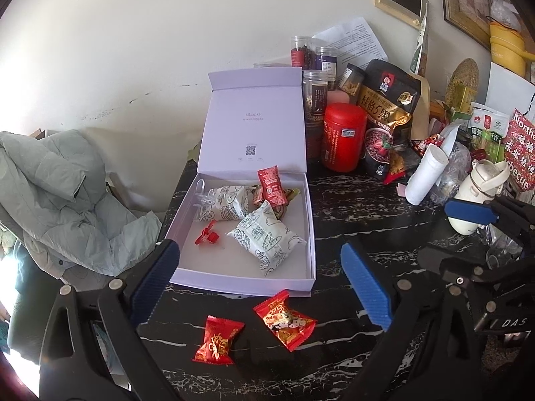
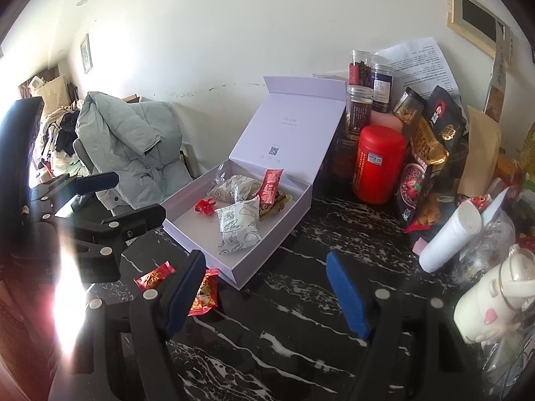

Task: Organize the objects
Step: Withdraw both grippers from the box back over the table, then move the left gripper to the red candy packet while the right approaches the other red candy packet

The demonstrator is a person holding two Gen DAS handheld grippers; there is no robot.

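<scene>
An open lavender box (image 1: pixel 240 282) (image 2: pixel 277 230) stands on the black marbled table with its lid up. Inside lie two white patterned packets (image 1: pixel 267 240) (image 2: pixel 237 230), a red sachet (image 1: pixel 272 185) (image 2: pixel 271 183), a small red clip-like piece (image 1: pixel 207 235) (image 2: pixel 205 205) and other wrapped snacks. Two red candies (image 1: pixel 284 320) (image 1: pixel 215 341) lie on the table in front of the box, also seen in the right wrist view (image 2: pixel 153 275) (image 2: pixel 204 294). My left gripper (image 1: pixel 259 249) hangs open above them, holding nothing. My right gripper (image 2: pixel 265 257) is open and holds nothing, right of the box's near corner.
Right of the box crowd a red canister (image 1: pixel 344 137) (image 2: pixel 379 163), a black pouch (image 1: pixel 391 117), several jars, a lying white tube (image 1: pixel 426 177) (image 2: pixel 451 237) and a cream bottle (image 1: pixel 481 183). A grey-green jacket (image 1: pixel 67 193) (image 2: pixel 130 143) drapes a chair left of the table.
</scene>
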